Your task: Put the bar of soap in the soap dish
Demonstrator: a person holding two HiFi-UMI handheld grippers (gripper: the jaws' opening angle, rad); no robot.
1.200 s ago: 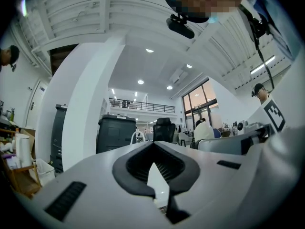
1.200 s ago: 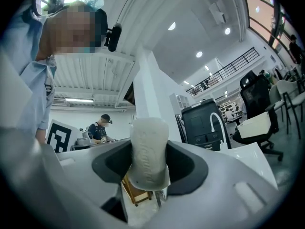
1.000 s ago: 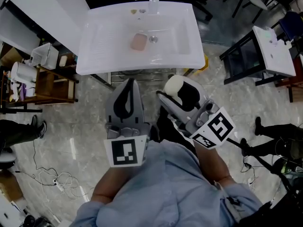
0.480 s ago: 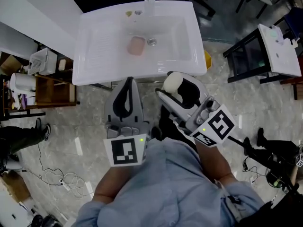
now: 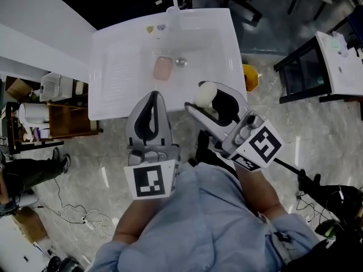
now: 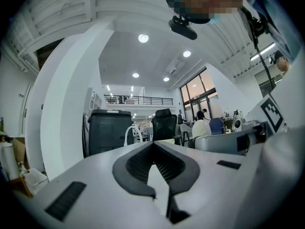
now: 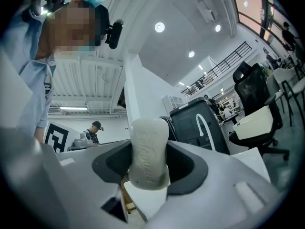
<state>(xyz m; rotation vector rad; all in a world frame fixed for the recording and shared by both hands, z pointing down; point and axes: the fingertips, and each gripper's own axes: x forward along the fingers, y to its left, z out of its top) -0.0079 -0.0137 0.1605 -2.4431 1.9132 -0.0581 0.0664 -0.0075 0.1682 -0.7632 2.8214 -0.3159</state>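
White and rounded, the bar of soap (image 7: 148, 152) stands on end between the jaws of the right gripper (image 7: 148, 149), and the dark pads are clamped on its two sides, so that gripper has it firmly in its grasp. From above, the right gripper (image 5: 211, 98) pokes forward at a slant with the bar of soap (image 5: 205, 94) at its tip, showing right at the front rim of the white sink (image 5: 113, 67). The pink soap dish (image 5: 163, 68) lies down in the basin, just left of the drain (image 5: 181, 62) and well apart from the bar, with nothing in it that I can see. The tap (image 5: 172, 4) rises at the far edge of the sink. The left gripper (image 5: 155, 94) is held beside the right one, pointing at the front rim too; its jaws are pressed together at the tips with only the loop-shaped gap behind them, and in its own view the left gripper (image 6: 153, 144) has nothing between the pads. The person's light blue shirt (image 5: 198, 220) fills the bottom of the head view. A wooden shelf (image 5: 68, 120) stands left of the sink on the marbled floor (image 5: 85, 174), and a black table (image 5: 306, 72) stands off to the right.
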